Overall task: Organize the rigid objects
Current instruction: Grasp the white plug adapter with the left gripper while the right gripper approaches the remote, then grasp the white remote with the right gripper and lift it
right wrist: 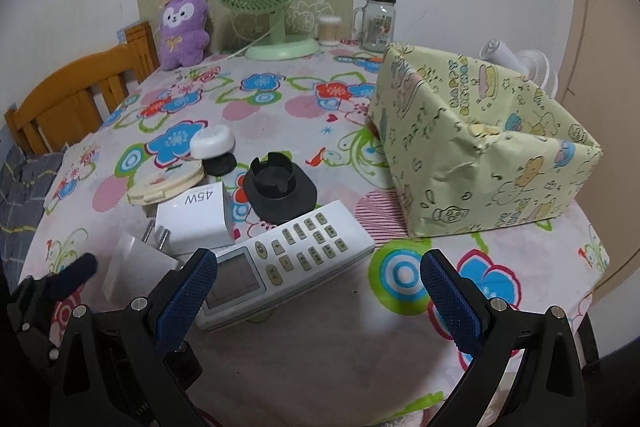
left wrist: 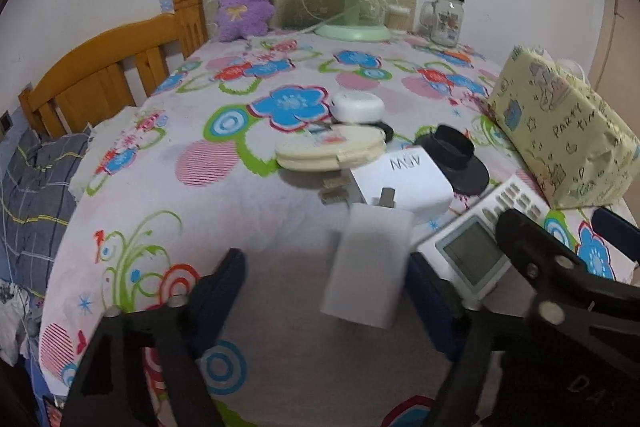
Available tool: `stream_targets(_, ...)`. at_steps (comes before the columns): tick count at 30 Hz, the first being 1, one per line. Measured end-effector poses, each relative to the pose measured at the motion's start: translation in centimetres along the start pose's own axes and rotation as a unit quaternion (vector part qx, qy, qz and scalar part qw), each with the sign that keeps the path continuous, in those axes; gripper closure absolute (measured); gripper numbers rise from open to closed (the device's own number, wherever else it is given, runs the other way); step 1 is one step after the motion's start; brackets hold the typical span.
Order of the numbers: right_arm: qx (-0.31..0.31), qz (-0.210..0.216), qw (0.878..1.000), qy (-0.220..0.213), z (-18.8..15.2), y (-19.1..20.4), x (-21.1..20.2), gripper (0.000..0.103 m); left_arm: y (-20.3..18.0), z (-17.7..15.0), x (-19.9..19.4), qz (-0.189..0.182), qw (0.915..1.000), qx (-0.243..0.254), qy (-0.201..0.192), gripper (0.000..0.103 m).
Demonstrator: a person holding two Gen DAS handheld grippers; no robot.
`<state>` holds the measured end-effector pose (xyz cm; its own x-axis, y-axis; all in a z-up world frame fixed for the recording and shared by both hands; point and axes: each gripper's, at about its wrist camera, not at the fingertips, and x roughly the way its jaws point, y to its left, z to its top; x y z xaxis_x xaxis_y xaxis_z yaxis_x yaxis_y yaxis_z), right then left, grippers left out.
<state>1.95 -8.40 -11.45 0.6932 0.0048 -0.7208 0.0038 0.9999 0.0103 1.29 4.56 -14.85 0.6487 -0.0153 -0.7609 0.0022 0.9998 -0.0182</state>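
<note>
"45W" on white charger; "HAPPY BIRTHDAY", "PARTY TIME" on yellow wrapped box.

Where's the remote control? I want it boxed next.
In the right wrist view, the remote control lies just ahead of the right hand-held gripper, between the white 45W charger and the wrapped box.

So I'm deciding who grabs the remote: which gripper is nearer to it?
Right. The right gripper is open, straddling the remote; the left gripper sits beside it, around the small white block.
</note>
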Motion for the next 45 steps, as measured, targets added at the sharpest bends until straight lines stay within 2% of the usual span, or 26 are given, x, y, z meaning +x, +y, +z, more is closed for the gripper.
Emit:
stream_targets(1, -0.002, 0.0, 1.0, 0.003, 0.0, 0.2, 0.3, 0.0, -0.1, -0.2, 0.1, -0.001, 1.0, 0.002, 0.001, 0.031)
stream_targets(9, -0.01, 0.002, 1.0, 0.024, 0.1, 1.1, 2.1, 0.0, -0.4, -0.3, -0.2, -0.013, 0.9997, 0.012, -0.017, 0.063)
stream_targets(17, -0.005, 0.001, 1.0, 0.028, 0.6, 1.8, 2.9, 0.0, 0.0, 0.3, 0.4, -0.018, 0.9997, 0.006, -0.016, 0.077)
stream_targets(24, 0.008, 0.002, 0.999, 0.041, 1.0, 2.2, 3.4, 0.001, 0.1, 0.7, 0.7, -0.028, 0.9995, 0.006, -0.014, 0.077)
stream_targets(26, 0.016, -0.013, 0.999, 0.046, 1.0, 2.1, 3.6, 0.007, 0.0, 0.7, 0.6, -0.027, 0.9995, 0.009, -0.014, 0.077)
stream_targets(28, 0.017, -0.022, 0.998, 0.055, 1.2, 2.1, 4.1, 0.024, 0.0, 0.7, 0.7, -0.026, 0.9995, 0.01, -0.015, 0.077)
stream_targets(32, 0.023, -0.013, 0.997, 0.066, 1.1, 1.8, 4.6, 0.032, 0.0, 0.7, 0.7, -0.026, 0.9995, 0.013, -0.014, 0.077)
stream_targets(37, 0.012, 0.003, 0.998, 0.06, 1.0, 2.2, 4.2, 0.052, -0.1, 0.7, 0.6, -0.027, 0.9994, 0.015, -0.013, 0.078)
stream_targets(45, 0.015, 0.024, 0.998, 0.054, 0.9, 1.8, 3.3, 0.055, 0.1, 0.5, 0.1, -0.04, 0.9991, -0.003, -0.009, 0.078)
